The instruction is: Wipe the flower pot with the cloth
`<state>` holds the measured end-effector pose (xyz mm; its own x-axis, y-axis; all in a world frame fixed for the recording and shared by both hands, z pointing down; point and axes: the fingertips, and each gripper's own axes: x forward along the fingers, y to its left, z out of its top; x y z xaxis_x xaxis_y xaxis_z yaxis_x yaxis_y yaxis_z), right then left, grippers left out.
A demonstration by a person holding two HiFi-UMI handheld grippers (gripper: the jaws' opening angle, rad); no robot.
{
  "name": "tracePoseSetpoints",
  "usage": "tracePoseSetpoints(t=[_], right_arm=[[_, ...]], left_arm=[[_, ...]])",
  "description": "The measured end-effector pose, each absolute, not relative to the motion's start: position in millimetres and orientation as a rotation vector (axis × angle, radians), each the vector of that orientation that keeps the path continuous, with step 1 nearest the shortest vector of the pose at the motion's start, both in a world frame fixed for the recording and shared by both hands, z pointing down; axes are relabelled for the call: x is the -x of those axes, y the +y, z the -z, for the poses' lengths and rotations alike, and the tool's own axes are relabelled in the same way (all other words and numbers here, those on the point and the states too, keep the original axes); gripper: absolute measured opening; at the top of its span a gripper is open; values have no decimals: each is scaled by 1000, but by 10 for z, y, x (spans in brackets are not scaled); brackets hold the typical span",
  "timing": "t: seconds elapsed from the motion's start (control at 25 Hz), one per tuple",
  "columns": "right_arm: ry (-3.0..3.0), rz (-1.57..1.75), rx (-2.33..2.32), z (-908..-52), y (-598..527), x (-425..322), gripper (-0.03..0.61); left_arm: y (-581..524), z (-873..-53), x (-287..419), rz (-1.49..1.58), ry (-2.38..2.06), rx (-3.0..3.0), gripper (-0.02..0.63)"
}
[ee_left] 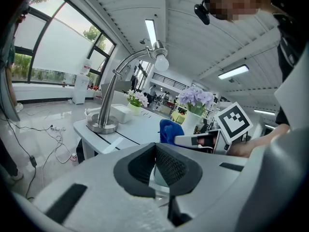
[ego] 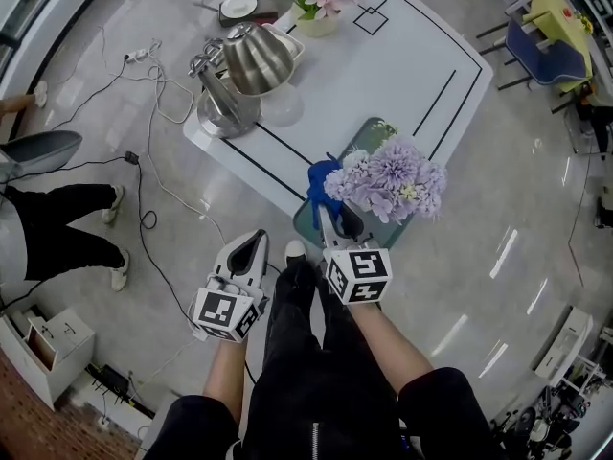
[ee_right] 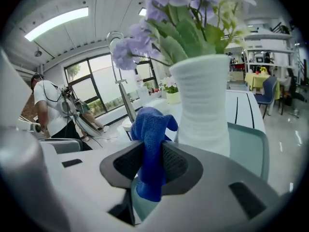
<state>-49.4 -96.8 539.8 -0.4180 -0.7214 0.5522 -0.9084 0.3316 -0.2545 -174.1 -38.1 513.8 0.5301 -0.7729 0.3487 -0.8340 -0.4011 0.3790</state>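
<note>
While we have the blue cloth (ee_right: 152, 139) clamped in the right gripper (ee_right: 153, 164), bunched just left of the white ribbed flower pot (ee_right: 203, 105), we judge tipping to be the main hazard. The pot is tall, carries a heavy head of purple flowers (ego: 388, 175), and seems to stand on a teal tray (ee_right: 246, 144) at the near corner of the table (ego: 402, 56). A firm sideways wipe could topple it or push it off that edge. Our left gripper (ee_left: 155, 166) has its jaws together on nothing and hangs off the table, well apart from the pot, so nothing braces it. The cloth is pinched by a narrow fold and could drag free on the ribs.

The table is white and glossy, with black lines. A chrome lamp (ego: 251, 60) and a second flower arrangement (ego: 316, 3) stand at its far side. Around it lie a shiny pale floor, loose cables (ego: 144, 161) on the left, large windows and ceiling strip lights.
</note>
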Motion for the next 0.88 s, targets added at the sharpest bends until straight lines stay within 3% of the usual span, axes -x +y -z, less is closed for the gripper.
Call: tracePoseSetpoints(t=[0.48,0.88], right_arm=[[-2090,-895,-1429,-5919,-666,357,98],[-2201,-859,-1532,-5404,-764,493,98]], left_arm=[[-320,-5127,1794,-147,-1290,-2282,6],[-285,-4980,1747,-121,-1278,-2308,6]])
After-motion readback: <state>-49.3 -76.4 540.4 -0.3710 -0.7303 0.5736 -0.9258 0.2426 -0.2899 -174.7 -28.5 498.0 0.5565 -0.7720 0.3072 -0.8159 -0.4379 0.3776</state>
